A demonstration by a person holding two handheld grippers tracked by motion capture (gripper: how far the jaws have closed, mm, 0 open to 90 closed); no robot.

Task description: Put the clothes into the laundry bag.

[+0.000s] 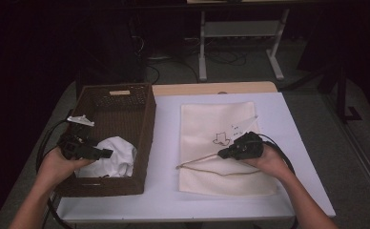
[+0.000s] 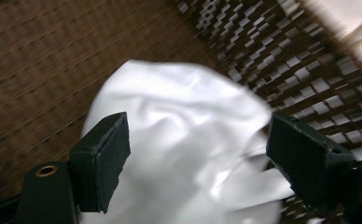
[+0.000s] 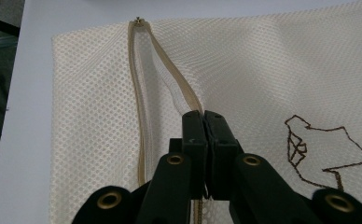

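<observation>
White table (image 1: 164, 143) bearing a brown wicker basket (image 1: 145, 124) at left and a cream mesh bag (image 1: 207, 124) lying flat at right. Left gripper (image 2: 195, 154) hovers inside the basket, jaws spread wide, a crumpled white cloth (image 2: 184, 116) directly between and beyond them. Right gripper (image 3: 202, 121) is clamped on the bag's open zipper edge (image 3: 179, 88), near the bag's middle.

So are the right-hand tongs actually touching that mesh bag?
Touching. In the right gripper view the tongs are clamped shut on the zip edge of the bag, lifting it slightly.
</observation>
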